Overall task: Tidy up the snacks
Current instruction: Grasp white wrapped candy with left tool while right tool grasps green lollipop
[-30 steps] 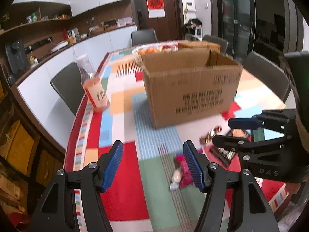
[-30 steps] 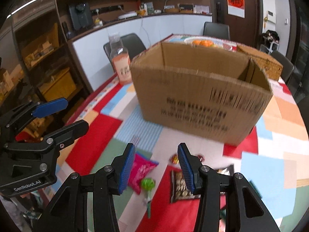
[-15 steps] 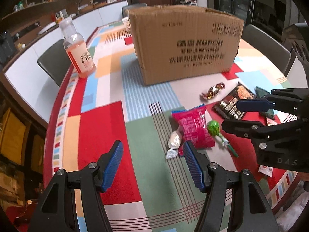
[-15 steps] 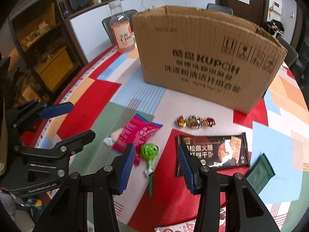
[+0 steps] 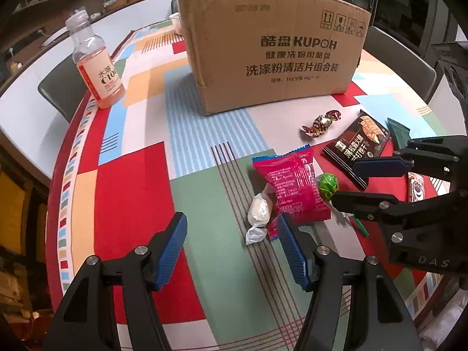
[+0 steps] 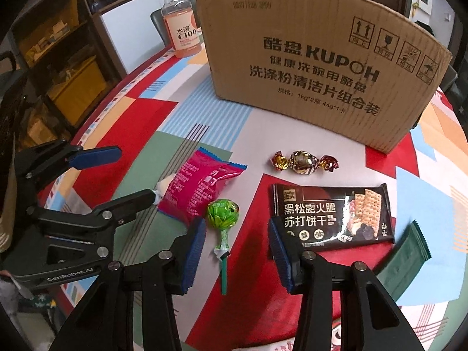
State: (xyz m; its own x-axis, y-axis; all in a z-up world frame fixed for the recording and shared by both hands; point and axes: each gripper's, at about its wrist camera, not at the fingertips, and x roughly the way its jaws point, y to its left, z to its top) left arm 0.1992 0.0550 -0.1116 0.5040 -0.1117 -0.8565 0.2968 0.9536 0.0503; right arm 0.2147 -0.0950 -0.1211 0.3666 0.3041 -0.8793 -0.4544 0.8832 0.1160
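Snacks lie on the patterned table before a cardboard box [image 5: 272, 46] [image 6: 316, 58]. There is a pink packet [image 5: 292, 187] [image 6: 199, 190], a white wrapped candy [image 5: 259, 210], a green lollipop [image 5: 327, 185] [image 6: 223, 216], a gold-wrapped candy [image 5: 320, 122] [image 6: 304, 161], a black cracker pack [image 5: 356, 146] [image 6: 330, 213] and a dark green bar [image 5: 397, 130] [image 6: 406, 257]. My left gripper [image 5: 231, 245] is open and empty, low over the table just left of the white candy. My right gripper [image 6: 237, 248] is open and empty, its jaws either side of the lollipop stick.
A drink bottle with a pink label [image 5: 96, 64] [image 6: 182, 23] stands at the table's left edge. Another wrapper [image 5: 416, 187] lies near the front right edge. Chairs [image 5: 400, 61] ring the table. A counter and shelves [image 6: 58, 58] are on the left.
Both grippers have come down and closer to the table, toward the snacks. The box top is no longer seen from above. Both stay open.
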